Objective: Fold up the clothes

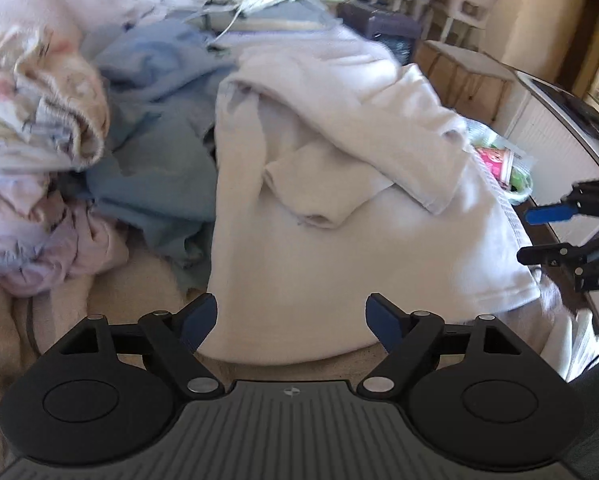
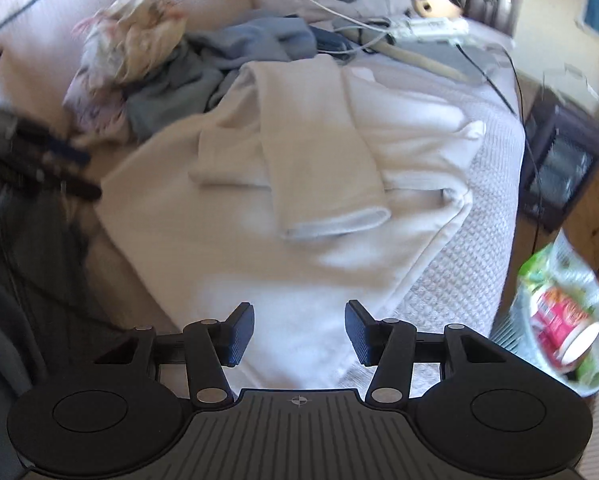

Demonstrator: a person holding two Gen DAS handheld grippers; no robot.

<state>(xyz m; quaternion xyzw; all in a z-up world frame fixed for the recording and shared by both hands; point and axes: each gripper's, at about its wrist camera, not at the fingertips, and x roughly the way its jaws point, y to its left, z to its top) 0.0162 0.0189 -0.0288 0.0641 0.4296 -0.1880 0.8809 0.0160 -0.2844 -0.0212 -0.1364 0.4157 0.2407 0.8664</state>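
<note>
Both grippers, left gripper (image 1: 291, 322) and right gripper (image 2: 299, 332), fingers spread and empty, near white sweatshirt (image 2: 283, 264) hem; single-layer pinch would spill folded sleeves (image 2: 323, 168).

1. The left gripper (image 1: 291, 322) has black linkage arms, silver pivot pins and dark blue ribbed pads.
2. The right gripper (image 2: 299, 330) matches it, with a grey ribbed base and crosshair mark.

Both wrist views look steeply down, close, sharing the white garment (image 1: 339, 240).
</note>
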